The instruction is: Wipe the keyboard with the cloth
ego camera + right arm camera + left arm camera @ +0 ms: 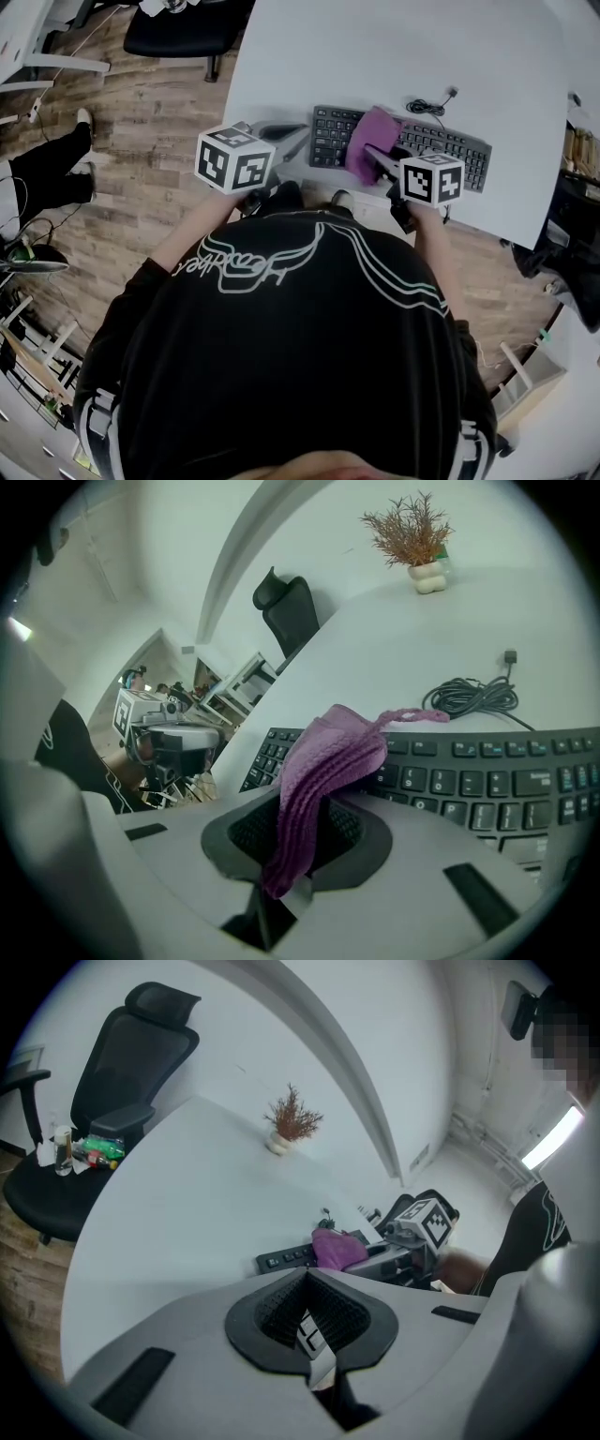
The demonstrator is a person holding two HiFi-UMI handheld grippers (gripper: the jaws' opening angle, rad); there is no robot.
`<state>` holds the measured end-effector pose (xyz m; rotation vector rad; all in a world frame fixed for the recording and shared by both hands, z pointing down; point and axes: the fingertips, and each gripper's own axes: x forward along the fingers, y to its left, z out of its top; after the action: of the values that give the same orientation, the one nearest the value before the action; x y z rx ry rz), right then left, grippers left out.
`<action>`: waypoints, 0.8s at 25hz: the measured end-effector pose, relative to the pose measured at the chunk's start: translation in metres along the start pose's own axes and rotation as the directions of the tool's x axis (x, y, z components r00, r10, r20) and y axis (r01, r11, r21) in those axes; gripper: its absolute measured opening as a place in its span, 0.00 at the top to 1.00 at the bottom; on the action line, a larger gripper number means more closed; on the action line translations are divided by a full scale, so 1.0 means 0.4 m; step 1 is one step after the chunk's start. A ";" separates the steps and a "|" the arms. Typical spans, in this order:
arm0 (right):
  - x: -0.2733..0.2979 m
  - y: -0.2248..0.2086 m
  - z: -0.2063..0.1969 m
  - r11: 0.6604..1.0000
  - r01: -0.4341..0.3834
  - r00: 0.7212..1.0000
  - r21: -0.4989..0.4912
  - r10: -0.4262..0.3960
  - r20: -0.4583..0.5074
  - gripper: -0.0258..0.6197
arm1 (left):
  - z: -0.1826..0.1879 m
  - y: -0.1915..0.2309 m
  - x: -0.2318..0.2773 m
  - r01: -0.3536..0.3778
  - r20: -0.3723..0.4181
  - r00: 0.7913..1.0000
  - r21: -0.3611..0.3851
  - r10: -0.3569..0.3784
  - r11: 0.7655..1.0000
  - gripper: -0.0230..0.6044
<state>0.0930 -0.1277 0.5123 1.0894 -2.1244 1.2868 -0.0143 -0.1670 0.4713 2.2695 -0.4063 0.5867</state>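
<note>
The right tool [302, 834] is clenched on the purple cloth [323, 766], whose free end drapes forward onto the black keyboard [487, 780] just ahead of its jaws. The left tool [309, 1314] is closed on nothing and faces the white table [178, 1213].

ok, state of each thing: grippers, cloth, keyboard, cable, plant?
Left gripper: shut, empty.
Right gripper: shut on the cloth.
Cloth: bunched, pinched at one end, the rest draped over the keys.
Keyboard: flat, keys up, partly under the cloth.
Cable: coiled behind the keyboard, plug end lying loose.
Plant: upright in its pot.
</note>
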 end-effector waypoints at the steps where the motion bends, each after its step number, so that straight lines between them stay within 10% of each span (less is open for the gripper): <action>1: -0.014 -0.015 -0.006 1.000 0.009 1.000 0.000 -0.009 0.001 0.88 | 0.000 -0.009 0.009 0.001 0.000 1.000 0.000 -0.001 1.000 0.96; 20: -0.201 -0.213 -0.076 0.987 0.143 0.989 0.077 -0.145 0.027 0.88 | -0.022 -0.105 0.078 0.025 0.023 0.999 -0.015 -0.024 1.000 0.96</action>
<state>0.2084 -0.0910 0.5176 1.2784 -1.9939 1.2971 0.0286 -0.1355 0.4684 2.2650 -0.3927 0.5435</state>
